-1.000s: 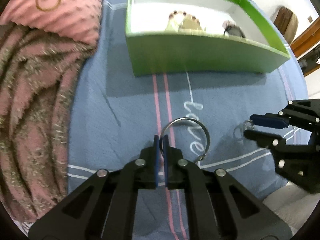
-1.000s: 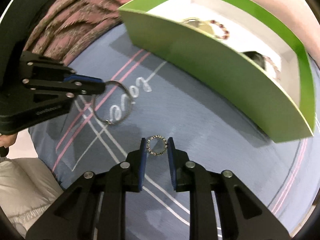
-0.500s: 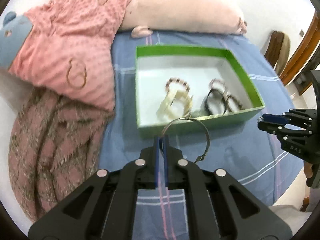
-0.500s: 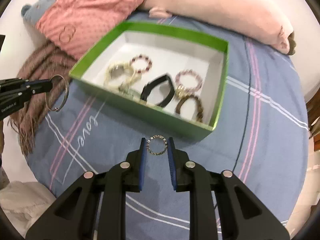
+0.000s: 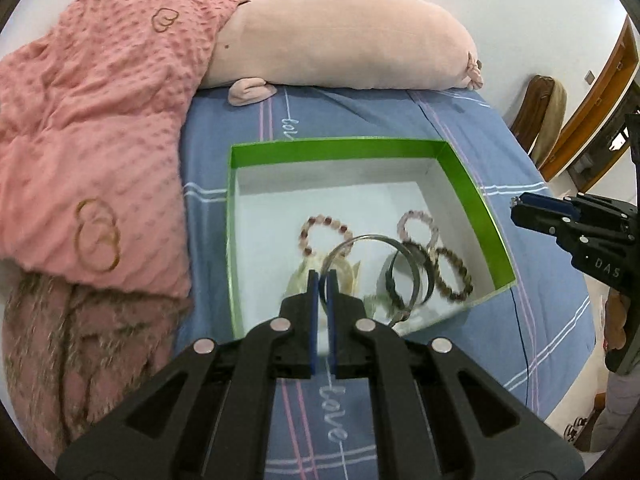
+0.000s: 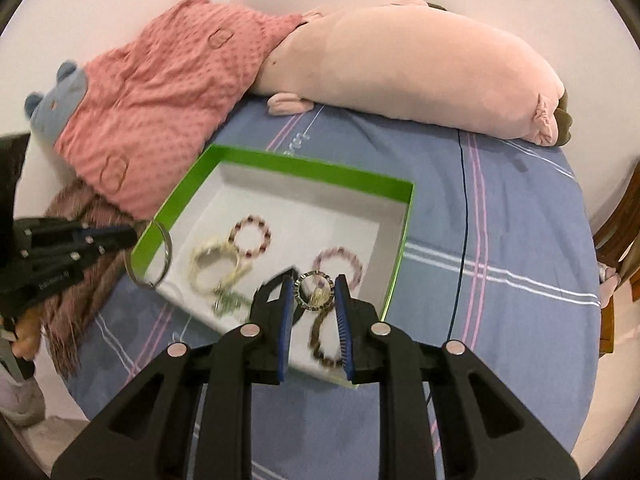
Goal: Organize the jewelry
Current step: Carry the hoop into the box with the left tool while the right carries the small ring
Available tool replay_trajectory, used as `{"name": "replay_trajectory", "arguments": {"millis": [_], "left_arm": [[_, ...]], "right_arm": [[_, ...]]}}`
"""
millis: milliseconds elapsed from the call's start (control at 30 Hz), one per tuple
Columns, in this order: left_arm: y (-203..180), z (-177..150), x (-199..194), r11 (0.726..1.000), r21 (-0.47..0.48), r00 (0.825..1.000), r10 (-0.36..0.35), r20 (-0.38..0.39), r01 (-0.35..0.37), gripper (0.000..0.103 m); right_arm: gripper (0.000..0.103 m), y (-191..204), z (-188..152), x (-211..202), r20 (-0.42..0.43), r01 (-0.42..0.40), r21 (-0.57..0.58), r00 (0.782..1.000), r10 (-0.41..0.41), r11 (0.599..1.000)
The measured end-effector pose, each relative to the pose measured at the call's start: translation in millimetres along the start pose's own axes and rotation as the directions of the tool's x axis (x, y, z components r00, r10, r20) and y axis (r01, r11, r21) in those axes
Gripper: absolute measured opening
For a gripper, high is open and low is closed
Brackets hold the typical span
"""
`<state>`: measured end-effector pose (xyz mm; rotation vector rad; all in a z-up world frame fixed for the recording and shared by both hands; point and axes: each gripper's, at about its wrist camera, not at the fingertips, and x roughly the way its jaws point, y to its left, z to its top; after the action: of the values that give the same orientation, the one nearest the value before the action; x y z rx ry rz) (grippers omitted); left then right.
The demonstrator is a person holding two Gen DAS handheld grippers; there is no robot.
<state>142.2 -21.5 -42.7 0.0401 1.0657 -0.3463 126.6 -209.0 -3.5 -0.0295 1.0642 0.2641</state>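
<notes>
While the left tongs (image 5: 323, 280) pinch the rim of a thin silver bangle (image 5: 374, 270) between their blue pads, the hoop hangs in the air over the near part of the green box (image 5: 472, 184). From the right wrist view the right tongs (image 6: 314, 294) grip a small studded ring (image 6: 314, 291) by its two sides, held above the near right part of the same box. Inside the white-floored box lie a cream bracelet (image 6: 212, 266), a dark red beaded bracelet (image 6: 252, 237), a pale pink beaded bracelet (image 6: 340, 266), a brown beaded bracelet (image 5: 454, 274) and a black band (image 5: 394, 288). The box sits on a blue bedsheet (image 6: 500, 220) with pink and white stripes. Beyond it a pink dotted blanket (image 5: 92, 120) lies on the left, and a long pink plush pillow (image 6: 420, 80) stretches along the far edge by the wall.
</notes>
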Motion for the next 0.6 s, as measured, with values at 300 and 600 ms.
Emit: {"name": "replay_trajectory", "arguments": {"millis": [300,600], "left_arm": [[0.8,26.1,56.6,0.999,-0.016,0.996,-0.032,-0.079,0.031,0.004],[6.0,32.2,105.7,0.999,-0.042,0.988,-0.036,-0.15,0.03,0.004]], "right_arm": [[0.02,-6.0,22.6,58.7,-0.082,-0.073,0.039,0.994,0.076,0.997],[0.02,-5.1,23.9,113.2,-0.179,-0.062,0.046,0.981,0.069,0.997]]}}
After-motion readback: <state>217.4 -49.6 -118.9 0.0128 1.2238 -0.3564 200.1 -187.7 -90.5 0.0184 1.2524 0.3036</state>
